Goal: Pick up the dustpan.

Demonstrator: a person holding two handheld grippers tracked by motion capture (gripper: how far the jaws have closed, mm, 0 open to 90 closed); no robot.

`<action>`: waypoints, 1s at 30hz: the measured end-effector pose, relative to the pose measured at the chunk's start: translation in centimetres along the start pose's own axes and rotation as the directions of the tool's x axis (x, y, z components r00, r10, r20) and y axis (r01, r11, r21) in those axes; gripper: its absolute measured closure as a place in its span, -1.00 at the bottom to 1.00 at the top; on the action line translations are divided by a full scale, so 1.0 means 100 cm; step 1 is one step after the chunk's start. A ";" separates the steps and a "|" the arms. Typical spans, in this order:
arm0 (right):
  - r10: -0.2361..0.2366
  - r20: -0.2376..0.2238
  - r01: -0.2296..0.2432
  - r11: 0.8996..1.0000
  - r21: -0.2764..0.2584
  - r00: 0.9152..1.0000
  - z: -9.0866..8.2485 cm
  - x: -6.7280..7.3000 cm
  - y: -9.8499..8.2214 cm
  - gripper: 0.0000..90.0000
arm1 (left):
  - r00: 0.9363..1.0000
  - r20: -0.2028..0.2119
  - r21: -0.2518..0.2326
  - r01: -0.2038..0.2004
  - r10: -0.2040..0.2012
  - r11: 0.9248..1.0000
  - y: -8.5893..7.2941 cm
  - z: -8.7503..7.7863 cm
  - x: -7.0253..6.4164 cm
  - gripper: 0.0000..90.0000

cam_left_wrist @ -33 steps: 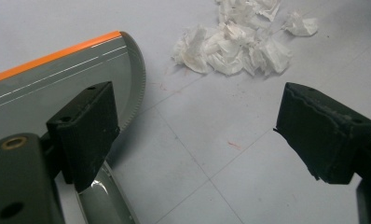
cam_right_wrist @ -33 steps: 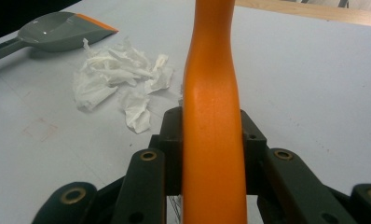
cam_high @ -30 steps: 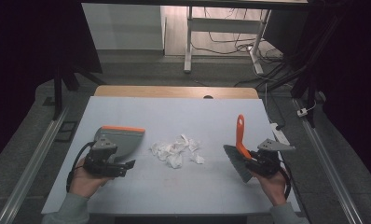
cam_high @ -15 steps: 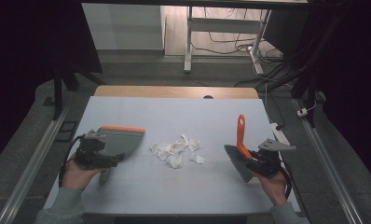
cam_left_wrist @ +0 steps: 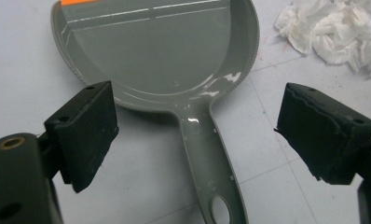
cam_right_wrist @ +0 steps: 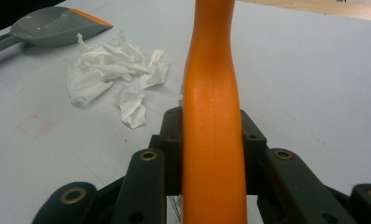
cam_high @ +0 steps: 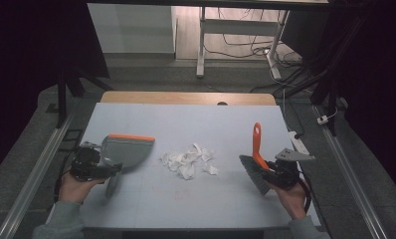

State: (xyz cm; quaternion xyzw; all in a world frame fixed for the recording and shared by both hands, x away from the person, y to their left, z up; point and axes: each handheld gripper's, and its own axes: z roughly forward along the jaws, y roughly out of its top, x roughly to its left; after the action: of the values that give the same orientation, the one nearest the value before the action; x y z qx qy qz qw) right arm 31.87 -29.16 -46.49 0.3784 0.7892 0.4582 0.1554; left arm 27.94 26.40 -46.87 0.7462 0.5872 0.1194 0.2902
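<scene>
A grey dustpan point(cam_high: 129, 151) with an orange lip lies flat at the table's left, its handle point(cam_left_wrist: 211, 158) pointing toward the near edge. My left gripper point(cam_high: 105, 169) hovers low over that handle. It is open, with one black pad point(cam_left_wrist: 83, 135) on each side of the handle and neither touching it. A pile of crumpled white tissue point(cam_high: 188, 160) sits mid-table. At the right, my right gripper point(cam_high: 278, 172) is shut on the orange handle point(cam_right_wrist: 211, 116) of a brush, whose dark bristles point(cam_high: 252, 174) rest on the table to the right of the tissue.
The table's pale blue top point(cam_high: 196, 124) is bare behind the tissue, with a wooden strip at its far edge. Metal rails point(cam_high: 37, 169) run along both sides. Beyond the table stand a desk frame point(cam_high: 201, 45) and floor cables.
My left gripper has slid left and a little down, from over the dustpan's bowl to over its handle. The dustpan, tissue, brush and right gripper have stayed put.
</scene>
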 end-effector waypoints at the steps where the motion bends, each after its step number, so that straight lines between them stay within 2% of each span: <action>1: 0.001 0.001 -0.001 1.000 0.000 1.000 0.000 0.000 0.000 0.56 | 1.000 0.003 0.008 -0.002 0.002 1.000 0.000 0.001 0.000 -0.71; 10: 0.002 0.003 -0.002 1.000 0.006 1.000 0.001 0.000 -0.001 0.56 | 1.000 0.003 0.093 -0.002 0.002 0.996 -0.005 0.024 -0.002 -0.72; 12: 0.002 0.004 -0.002 1.000 0.006 1.000 0.001 0.001 -0.001 0.56 | 1.000 -0.009 0.111 0.007 -0.006 0.994 -0.007 0.027 -0.002 -0.71; 18: 0.000 0.004 0.000 1.000 0.013 1.000 0.002 0.001 -0.002 0.56 | 1.000 -0.007 0.142 0.029 -0.028 0.989 -0.012 0.037 -0.001 -0.70; 24: -0.004 0.005 0.004 1.000 0.015 1.000 0.002 0.002 -0.002 0.56 | 0.999 -0.015 0.156 0.047 -0.045 0.987 -0.014 0.045 0.000 -0.68; 30: -0.005 0.011 0.005 1.000 0.017 1.000 0.003 0.002 -0.002 0.56 | 0.998 -0.019 0.138 0.069 -0.067 0.988 -0.015 0.049 0.001 -0.52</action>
State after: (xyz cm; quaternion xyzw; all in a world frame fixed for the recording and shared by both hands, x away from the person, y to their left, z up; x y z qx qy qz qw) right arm 31.80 -28.94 -46.80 0.3803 0.7930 0.4491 0.1578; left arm 29.31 25.28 -51.67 0.7431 0.6214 0.0737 0.2373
